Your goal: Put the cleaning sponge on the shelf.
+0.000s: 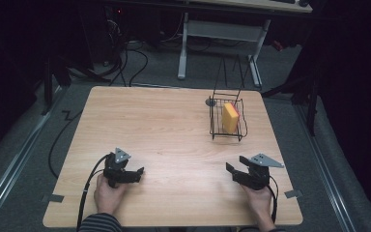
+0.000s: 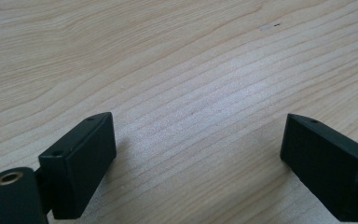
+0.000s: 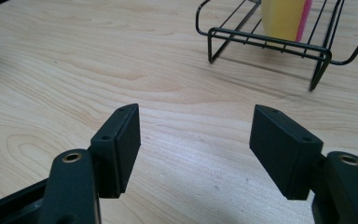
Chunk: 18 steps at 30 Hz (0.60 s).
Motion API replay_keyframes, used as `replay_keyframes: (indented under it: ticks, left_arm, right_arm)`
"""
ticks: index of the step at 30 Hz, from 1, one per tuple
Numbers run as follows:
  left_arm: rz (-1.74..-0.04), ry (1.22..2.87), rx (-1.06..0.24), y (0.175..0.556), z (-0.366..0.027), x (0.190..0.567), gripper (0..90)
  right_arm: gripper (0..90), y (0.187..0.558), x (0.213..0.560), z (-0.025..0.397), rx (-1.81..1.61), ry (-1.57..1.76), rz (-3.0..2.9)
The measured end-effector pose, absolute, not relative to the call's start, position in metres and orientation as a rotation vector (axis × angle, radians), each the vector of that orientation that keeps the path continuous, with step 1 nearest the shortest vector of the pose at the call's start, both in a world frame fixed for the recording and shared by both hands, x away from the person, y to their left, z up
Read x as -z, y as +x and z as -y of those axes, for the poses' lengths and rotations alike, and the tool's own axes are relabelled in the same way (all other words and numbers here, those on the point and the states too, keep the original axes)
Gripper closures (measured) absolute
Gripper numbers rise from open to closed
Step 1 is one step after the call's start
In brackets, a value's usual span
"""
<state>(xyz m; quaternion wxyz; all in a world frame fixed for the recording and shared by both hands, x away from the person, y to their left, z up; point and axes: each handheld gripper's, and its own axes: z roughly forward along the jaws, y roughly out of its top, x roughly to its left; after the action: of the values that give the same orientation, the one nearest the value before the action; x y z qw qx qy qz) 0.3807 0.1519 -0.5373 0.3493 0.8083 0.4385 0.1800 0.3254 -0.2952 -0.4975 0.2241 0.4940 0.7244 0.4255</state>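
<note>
A yellow sponge (image 1: 230, 117) stands on edge in a black wire rack (image 1: 216, 126) at the upper right of a wooden table (image 1: 164, 125). At lower left, the left gripper (image 1: 134, 175) rests with jaws spread; at lower right, the right gripper (image 1: 234, 168) likewise gapes empty.

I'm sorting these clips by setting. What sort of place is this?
Probably a lab or workshop set up for recording, not a home kitchen: a bare light wooden table stands on grey carpet, loose black cables trail across the floor behind it, and a white-legged desk frame stands beyond in a dark room.
</note>
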Motion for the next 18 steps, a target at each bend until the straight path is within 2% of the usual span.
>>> replay_keyframes:
  ticks: [18]
  left_arm:
    - [-1.136,2.095,-0.465,0.381,-0.152,0.537,10.9]
  right_arm:
    - [34.3,0.333,0.513,0.294,-1.078,1.389,-2.018]
